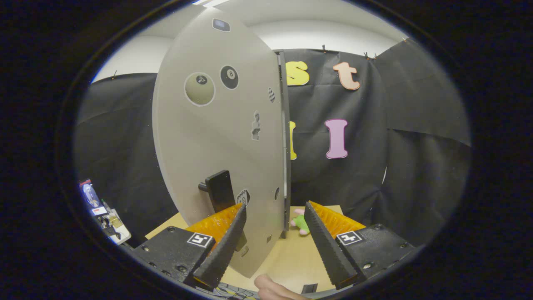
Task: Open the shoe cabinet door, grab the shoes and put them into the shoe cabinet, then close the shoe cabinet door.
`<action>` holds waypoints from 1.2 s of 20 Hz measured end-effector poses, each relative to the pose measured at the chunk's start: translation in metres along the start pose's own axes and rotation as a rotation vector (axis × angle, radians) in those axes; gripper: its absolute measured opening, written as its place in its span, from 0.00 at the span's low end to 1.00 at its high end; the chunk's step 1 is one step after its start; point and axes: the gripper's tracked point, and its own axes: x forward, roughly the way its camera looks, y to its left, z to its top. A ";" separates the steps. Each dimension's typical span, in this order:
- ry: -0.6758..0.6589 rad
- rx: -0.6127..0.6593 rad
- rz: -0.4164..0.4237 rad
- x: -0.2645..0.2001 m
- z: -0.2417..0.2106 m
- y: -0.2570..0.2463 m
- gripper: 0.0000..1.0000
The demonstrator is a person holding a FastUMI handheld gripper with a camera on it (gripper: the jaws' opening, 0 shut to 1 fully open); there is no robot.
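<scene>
Sticker-dotted grey cabinet door (pixel 216 137), dark handle (pixel 219 189)

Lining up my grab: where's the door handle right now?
In the gripper view, the dark handle sticks out low on the grey cabinet door, just ahead of the open gripper's left finger.

So there's a light wooden tabletop (pixel 291 254) down low, and a little pink and green plush toy (pixel 300 223) sits on it toward the far side. Off to the left there's a cluttered tray-ish thing (pixel 109 223) with small bits on it, too small to make out.
</scene>
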 end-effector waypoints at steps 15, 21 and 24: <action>0.020 -0.101 -0.034 0.132 0.019 0.200 0.98; -0.005 -0.075 -0.042 0.186 0.029 0.220 0.95; 0.019 -0.039 -0.023 0.193 0.028 0.220 0.95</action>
